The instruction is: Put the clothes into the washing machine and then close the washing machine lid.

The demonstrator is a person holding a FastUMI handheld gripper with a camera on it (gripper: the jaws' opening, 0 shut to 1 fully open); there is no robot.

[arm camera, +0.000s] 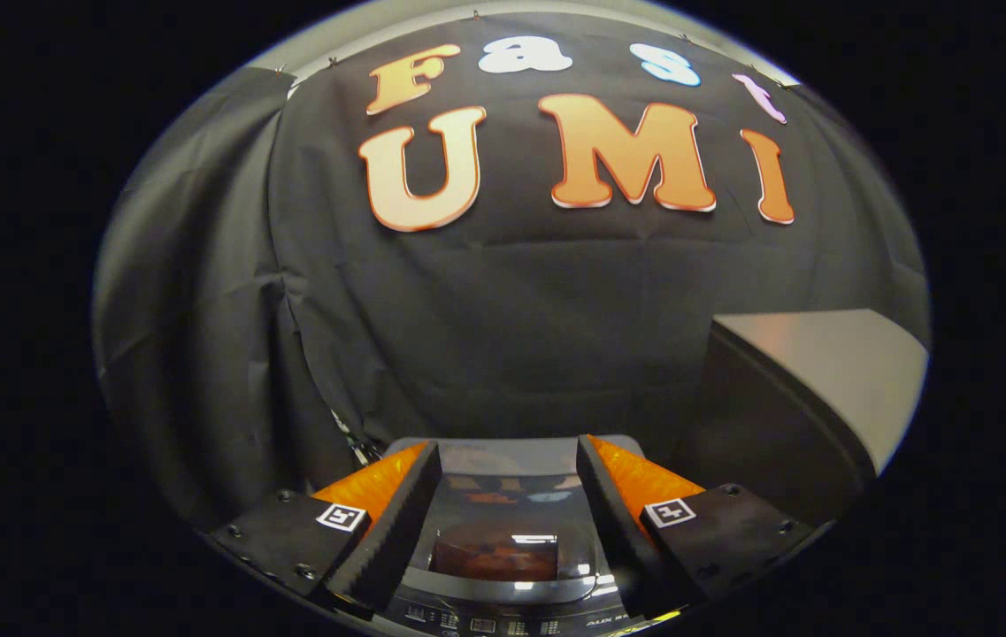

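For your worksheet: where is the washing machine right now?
In the gripper view, the washing machine sits below and between the open gripper, left of a grey box.

A grey-topped stand (830,372) is standing against the black cloth wall, beyond and to the right of the fingers, and its pale top is showing bare. Below the gripper (507,447), whose fingers are hanging spread apart with nothing between them, the washing machine (467,610) is sitting with its glossy lid (511,513) lying flat. A reddish shape (494,559) is showing in the lid's window; whether it is cloth or a reflection cannot be told.
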